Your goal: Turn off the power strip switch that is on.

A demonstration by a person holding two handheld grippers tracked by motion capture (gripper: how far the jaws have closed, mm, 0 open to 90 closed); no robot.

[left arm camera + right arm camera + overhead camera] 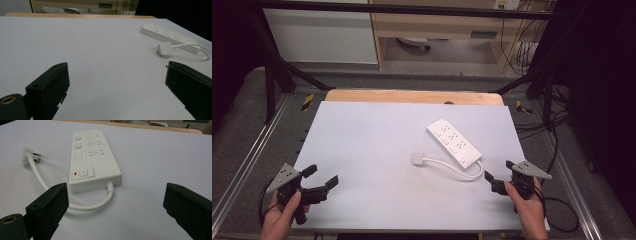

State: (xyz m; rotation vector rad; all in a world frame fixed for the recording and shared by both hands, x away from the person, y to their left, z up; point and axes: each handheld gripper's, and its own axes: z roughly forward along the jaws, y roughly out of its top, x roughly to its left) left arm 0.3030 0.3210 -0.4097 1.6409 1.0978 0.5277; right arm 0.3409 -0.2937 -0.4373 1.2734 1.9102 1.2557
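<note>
left hand: bottom-left corner of high view, wrapped round the handle of the left gripper
left gripper: over the near-left edge of the table, grey three-cornered plate on top, cable trailing off behind; jaws spread wide, nothing between them; in left gripper view the two black jaws stand far apart over bare white surface, strip and plug far off to the upper right
table: pale grey-white top, wooden edge showing along the far side, metal frame rails to both sides
plug: white, lies flat near table centre, just left of the strip's near end, apart from it; prongs visible in right gripper view
cable: white, short, runs from plug in a curve rightward and loops back into the strip's near end
power strip: white, flat on table, right of centre, set diagonally, far end toward upper left; in right gripper view three socket rows, switches on one side, power button with red mark at near end
right gripper: near-right edge of table, just beside the cable loop, not touching it; jaws held wide apart, gripping nothing; right gripper view looks along the strip from its near end
right hand: bottom right, holding the right gripper's handle, dark cable trailing off to the right
</note>
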